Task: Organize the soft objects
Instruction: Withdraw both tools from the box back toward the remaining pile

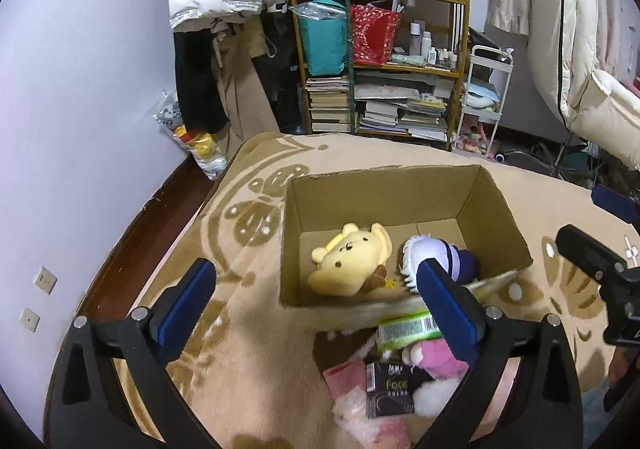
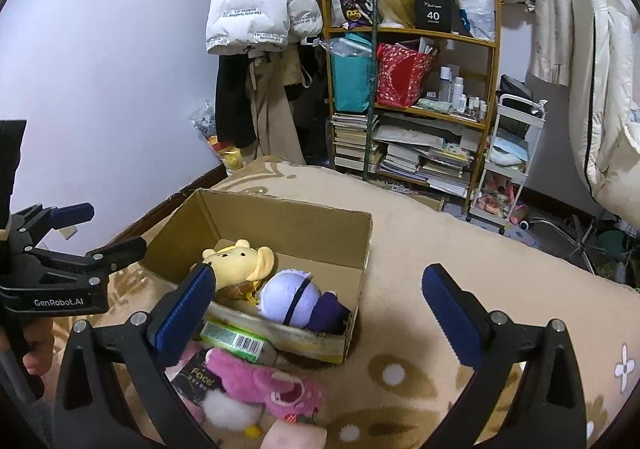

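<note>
yellow bear plush point(image 1: 348, 263) and purple-white plush point(image 1: 436, 259) lie inside open cardboard box point(image 1: 496, 209); pink plush point(image 2: 264, 381) outside

Both tools are looking alike from where I am standing. The left hand-held gripper point(image 1: 316, 281) is showing two matte black arms, each ending in a long finger faced with a ribbed, dark blue pad point(image 1: 448, 305). Round silver screws point(image 1: 139, 314) are sitting at the pivots, and triangular cut-outs are lightening the black arms. The right hand-held gripper point(image 2: 316, 285) is wearing the same blue pads and silver screws. In the right wrist view, white lettering reading "GenRobot.AI" point(image 2: 58, 302) is showing on the left tool's black body.
</note>
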Action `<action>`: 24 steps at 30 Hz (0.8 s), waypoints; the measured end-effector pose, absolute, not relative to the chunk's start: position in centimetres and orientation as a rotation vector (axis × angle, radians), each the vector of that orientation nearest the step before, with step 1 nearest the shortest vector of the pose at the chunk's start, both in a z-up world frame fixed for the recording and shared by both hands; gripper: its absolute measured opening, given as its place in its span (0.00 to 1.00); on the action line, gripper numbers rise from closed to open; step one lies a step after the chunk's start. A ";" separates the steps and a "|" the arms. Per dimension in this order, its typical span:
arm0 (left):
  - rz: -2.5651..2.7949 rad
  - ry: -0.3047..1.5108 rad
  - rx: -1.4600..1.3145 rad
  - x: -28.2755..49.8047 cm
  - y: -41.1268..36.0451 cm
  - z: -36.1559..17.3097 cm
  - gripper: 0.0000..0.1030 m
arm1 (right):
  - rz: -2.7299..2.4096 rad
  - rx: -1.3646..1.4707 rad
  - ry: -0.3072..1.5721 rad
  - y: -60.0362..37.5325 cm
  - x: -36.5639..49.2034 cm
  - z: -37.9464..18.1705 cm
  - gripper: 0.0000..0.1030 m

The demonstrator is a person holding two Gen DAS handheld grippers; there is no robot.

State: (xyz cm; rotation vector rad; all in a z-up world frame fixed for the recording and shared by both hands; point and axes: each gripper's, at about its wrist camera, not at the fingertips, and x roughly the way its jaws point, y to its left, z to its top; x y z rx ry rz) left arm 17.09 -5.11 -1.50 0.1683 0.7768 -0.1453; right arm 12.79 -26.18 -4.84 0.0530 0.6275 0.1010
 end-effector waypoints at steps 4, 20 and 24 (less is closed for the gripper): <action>-0.147 0.808 0.147 15.6 -4.3 -1.3 0.97 | 0.097 0.069 0.632 -26.2 11.2 -4.2 1.00; -0.186 0.851 0.102 10.6 -2.9 -1.3 0.97 | 0.079 0.106 0.671 -25.4 5.4 -4.1 1.00; -0.193 0.857 0.094 9.8 -2.7 -2.0 0.97 | 0.074 0.121 0.694 -25.2 4.6 -5.0 1.00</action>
